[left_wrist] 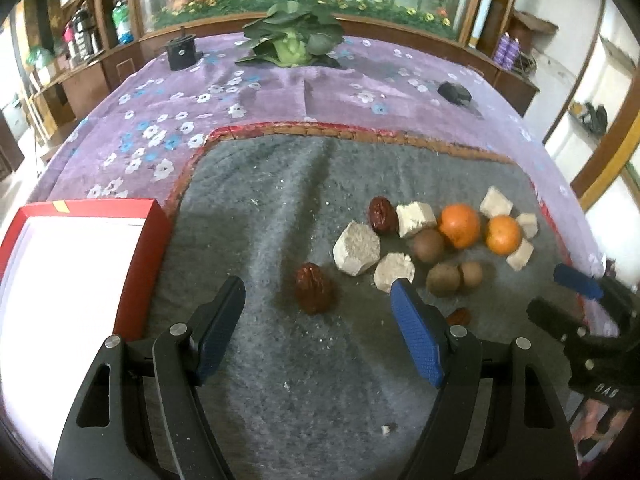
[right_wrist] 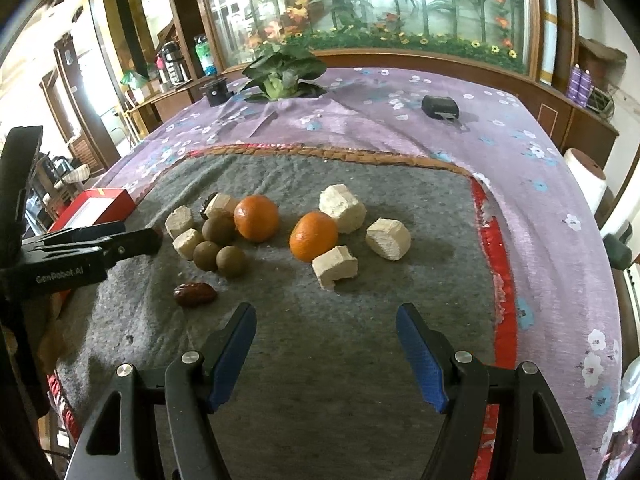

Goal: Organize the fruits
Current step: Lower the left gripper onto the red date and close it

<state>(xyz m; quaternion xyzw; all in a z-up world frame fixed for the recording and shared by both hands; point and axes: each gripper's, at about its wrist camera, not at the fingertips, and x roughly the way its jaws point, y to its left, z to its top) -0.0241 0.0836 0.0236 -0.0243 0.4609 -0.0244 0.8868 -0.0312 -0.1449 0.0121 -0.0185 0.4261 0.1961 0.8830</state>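
Note:
My left gripper [left_wrist: 318, 286] is open just above the grey mat, and a wrinkled red date [left_wrist: 314, 294] lies between its fingertips, untouched. A second date [left_wrist: 382, 214], two oranges [left_wrist: 460, 226] [left_wrist: 503, 235], three round brown fruits [left_wrist: 443, 279] and several beige chunks [left_wrist: 356, 248] cluster to its right. Left of it is a red box [left_wrist: 152, 264] with a white inside. My right gripper [right_wrist: 326, 308] is open and holds nothing, short of an orange [right_wrist: 313, 236] and a beige chunk [right_wrist: 334, 266]. A small date [right_wrist: 195, 294] lies to its left.
A grey felt mat [right_wrist: 360, 360] lies on a purple flowered cloth [right_wrist: 540, 208]. At the far end are a leafy green vegetable [left_wrist: 292, 40], a black cylinder [left_wrist: 181, 52] and a small black object [left_wrist: 454, 92]. A white roll [right_wrist: 586, 176] stands beyond the right edge.

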